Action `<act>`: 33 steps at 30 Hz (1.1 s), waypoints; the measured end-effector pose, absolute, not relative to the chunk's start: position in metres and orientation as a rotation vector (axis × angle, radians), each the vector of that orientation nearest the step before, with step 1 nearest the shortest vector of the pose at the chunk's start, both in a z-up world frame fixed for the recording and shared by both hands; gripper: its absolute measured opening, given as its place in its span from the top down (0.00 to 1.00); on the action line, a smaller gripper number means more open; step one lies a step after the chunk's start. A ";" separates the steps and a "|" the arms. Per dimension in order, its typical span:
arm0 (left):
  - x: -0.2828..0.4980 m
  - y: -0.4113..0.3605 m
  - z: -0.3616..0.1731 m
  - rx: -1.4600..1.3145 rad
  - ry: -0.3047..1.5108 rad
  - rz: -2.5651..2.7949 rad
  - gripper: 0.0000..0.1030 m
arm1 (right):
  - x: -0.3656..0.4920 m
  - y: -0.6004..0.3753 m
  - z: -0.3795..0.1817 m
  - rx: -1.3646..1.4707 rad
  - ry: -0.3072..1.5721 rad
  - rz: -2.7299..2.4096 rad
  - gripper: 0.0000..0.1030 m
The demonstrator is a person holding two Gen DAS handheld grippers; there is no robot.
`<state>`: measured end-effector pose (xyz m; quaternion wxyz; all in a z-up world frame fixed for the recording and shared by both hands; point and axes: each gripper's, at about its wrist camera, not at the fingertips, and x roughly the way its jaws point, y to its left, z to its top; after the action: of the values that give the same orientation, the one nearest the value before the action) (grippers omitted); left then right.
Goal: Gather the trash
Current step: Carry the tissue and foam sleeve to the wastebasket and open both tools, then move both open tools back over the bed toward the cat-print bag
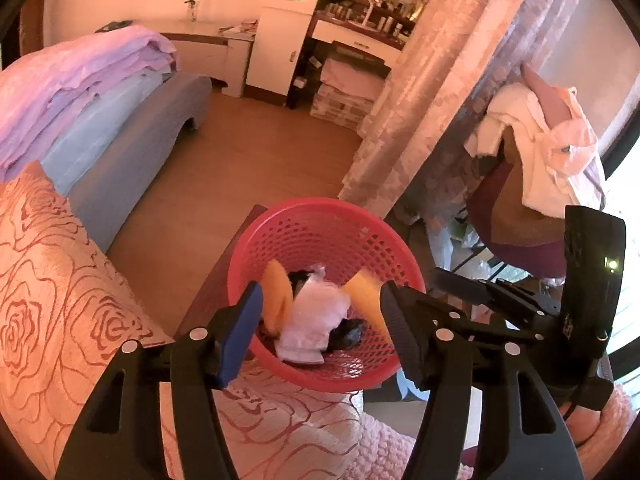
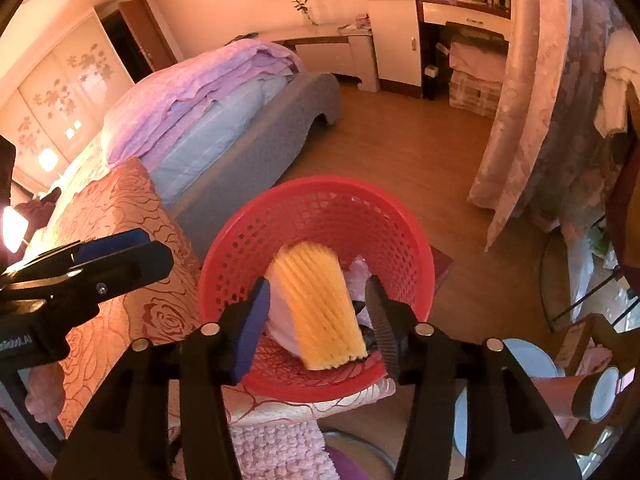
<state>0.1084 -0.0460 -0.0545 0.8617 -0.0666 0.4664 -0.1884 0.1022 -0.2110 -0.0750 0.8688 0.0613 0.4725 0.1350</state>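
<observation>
Through my left wrist view, my left gripper stands parted and empty above the round red plastic mesh basket, where crumpled white paper lies between orange scraps. Through my right wrist view, my right gripper is parted narrower, its pads flanking without pressing a ribbed yellow-orange wrapper inside that basket, beside the rose-patterned bedspread.

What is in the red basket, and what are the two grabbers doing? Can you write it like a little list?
basket: red basket, near the bed
inside: yellow ridged piece, white crumpled paper, something dark
left gripper: open, above the basket
right gripper: open, above the basket, the yellow piece between its fingers, not pressed
bed: purple and blue bedding
</observation>
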 end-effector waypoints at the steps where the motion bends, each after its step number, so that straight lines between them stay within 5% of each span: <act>1: 0.107 -0.044 -0.053 -0.141 0.975 -0.390 0.42 | 0.102 -0.211 -0.074 0.128 0.986 0.283 0.50; 33: 0.040 0.066 -0.030 -0.119 0.854 -0.012 0.28 | 0.093 -0.117 -0.058 0.000 0.968 0.455 0.44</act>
<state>0.0404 0.0659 -0.0301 0.9084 -0.0577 0.4140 -0.0057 0.0934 -0.1170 -0.0583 0.8604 0.0001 0.4612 0.2169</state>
